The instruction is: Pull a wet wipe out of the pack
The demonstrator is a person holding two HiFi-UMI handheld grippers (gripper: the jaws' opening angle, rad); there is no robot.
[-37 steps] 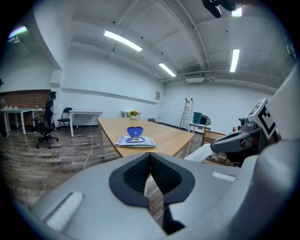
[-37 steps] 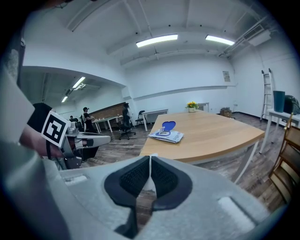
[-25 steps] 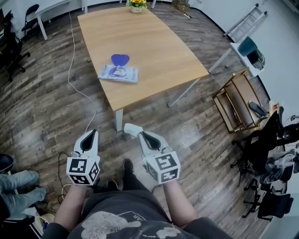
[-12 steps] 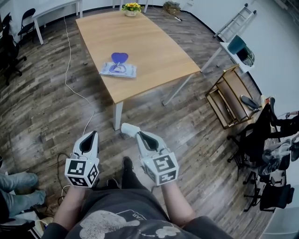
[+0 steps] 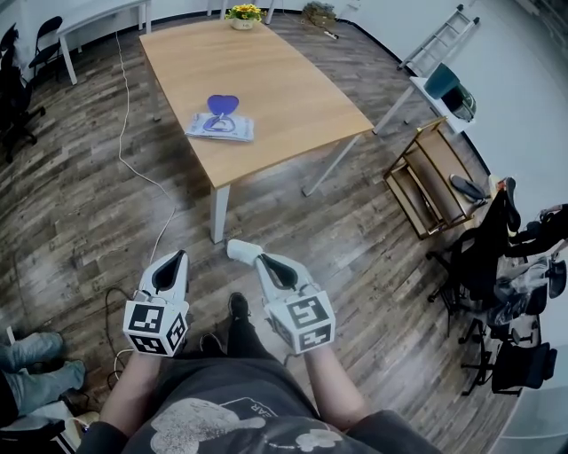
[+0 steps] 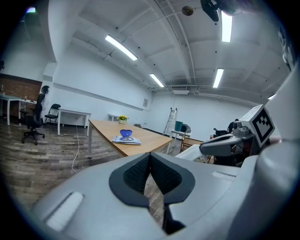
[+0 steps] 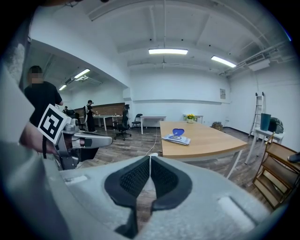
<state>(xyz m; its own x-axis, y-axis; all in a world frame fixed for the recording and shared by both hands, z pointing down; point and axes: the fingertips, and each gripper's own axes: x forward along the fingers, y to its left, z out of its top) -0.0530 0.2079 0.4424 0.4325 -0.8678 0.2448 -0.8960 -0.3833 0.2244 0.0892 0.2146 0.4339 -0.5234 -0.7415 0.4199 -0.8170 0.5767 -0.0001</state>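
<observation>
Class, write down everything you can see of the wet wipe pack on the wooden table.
The wet wipe pack is a flat, soft-looking pouch, white with blue print, lying flat near the left edge of the table in the head view. Its blue heart-shaped lid stands flipped open at the far side. Only the table touches it. Whether a wipe pokes out is too small to tell.

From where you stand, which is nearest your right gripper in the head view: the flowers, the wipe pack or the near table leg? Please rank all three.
Ranked from the right gripper:
1. Table leg, just ahead of it, under the near corner.
2. Wipe pack, on the table, toward its left edge.
3. Flowers, at the far end.
</observation>
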